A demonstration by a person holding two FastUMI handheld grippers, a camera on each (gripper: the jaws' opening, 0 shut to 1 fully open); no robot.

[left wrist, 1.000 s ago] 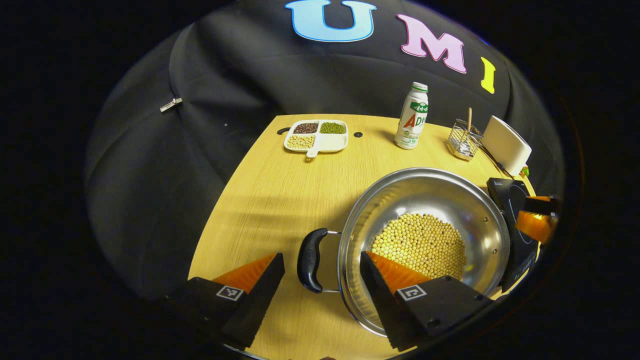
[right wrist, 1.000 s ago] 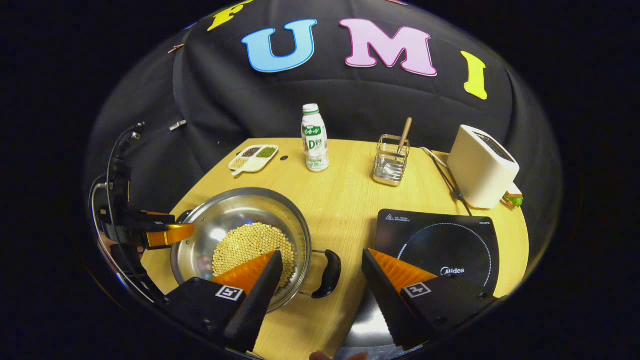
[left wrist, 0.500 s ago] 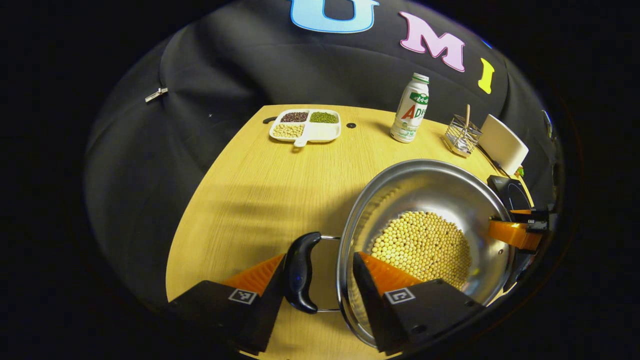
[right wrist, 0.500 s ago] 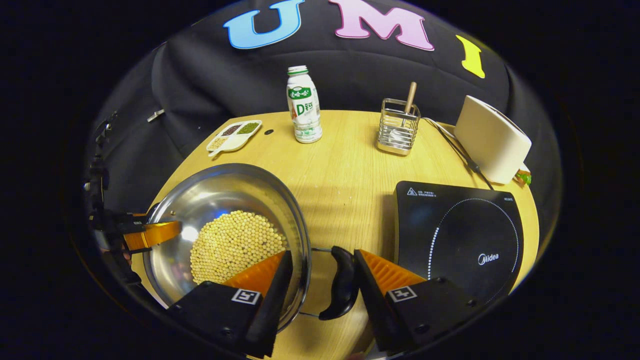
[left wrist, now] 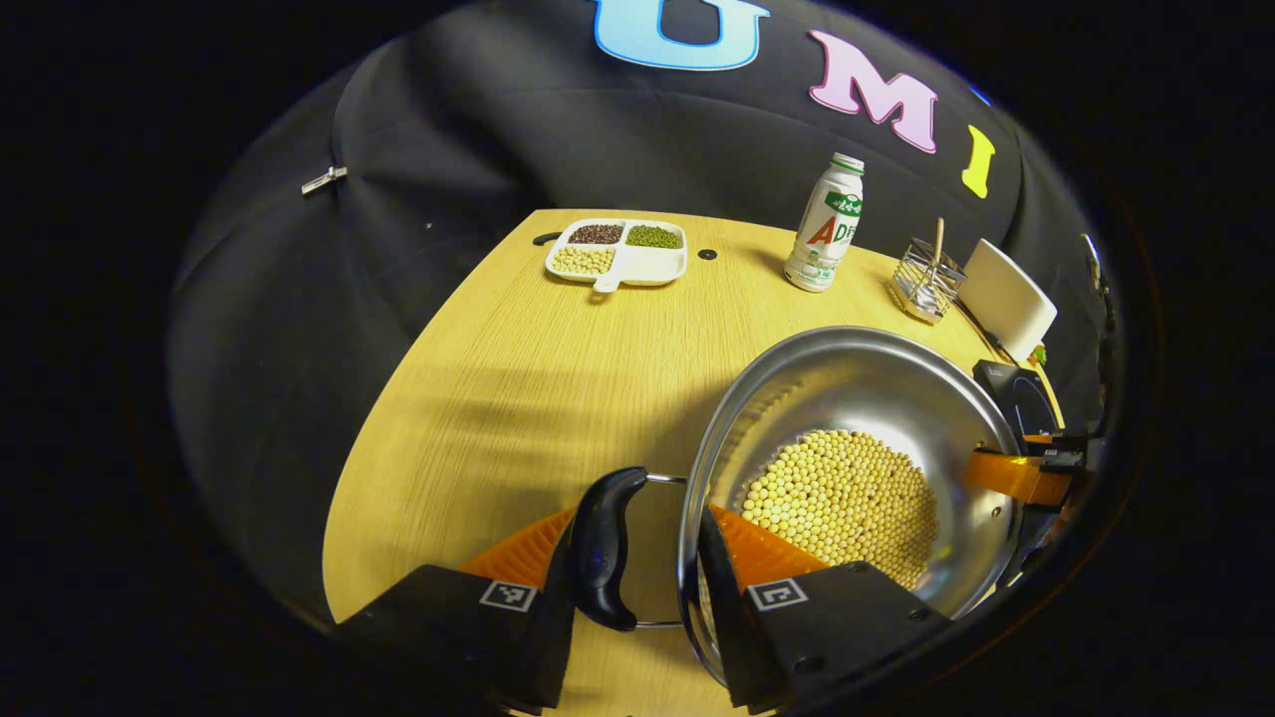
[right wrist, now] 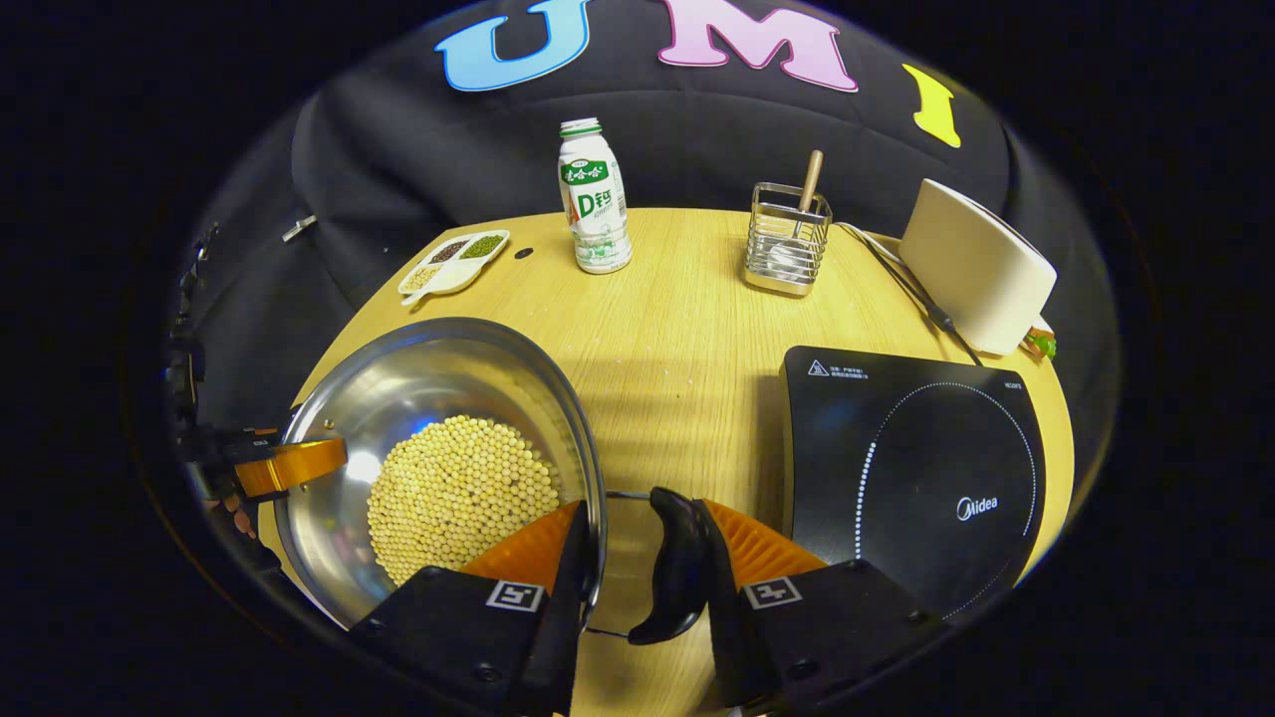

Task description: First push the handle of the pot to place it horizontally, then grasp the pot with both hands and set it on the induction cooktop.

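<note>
A steel pot (left wrist: pixel 857 398) (right wrist: pixel 428 378) holding soybeans (left wrist: pixel 842 498) stands on the table left of the black induction cooktop (right wrist: pixel 916 478) (left wrist: pixel 1016 393). Its two black handles lie horizontal. My left gripper (left wrist: pixel 637 538) clamps the left handle (left wrist: pixel 601 543), one finger on the handle's outer side and the other inside the rim. My right gripper (right wrist: pixel 640 523) holds the right handle (right wrist: pixel 677 568) the same way, with its other finger inside the rim. Each view also shows the other gripper's finger (left wrist: pixel 1016 476) (right wrist: pixel 289 466) reaching over the far rim.
On the wooden table (right wrist: pixel 677 329), a drink bottle (right wrist: pixel 590 199), a wire holder with a spoon (right wrist: pixel 787 244) and a white toaster (right wrist: pixel 976 264) with its cord stand along the back. A divided dish of beans (right wrist: pixel 453 264) sits at the back left.
Both grippers moved forward around the pot's handles and their fingers narrowed from wide open until they clamp handle and rim. The pot has stayed in place.
</note>
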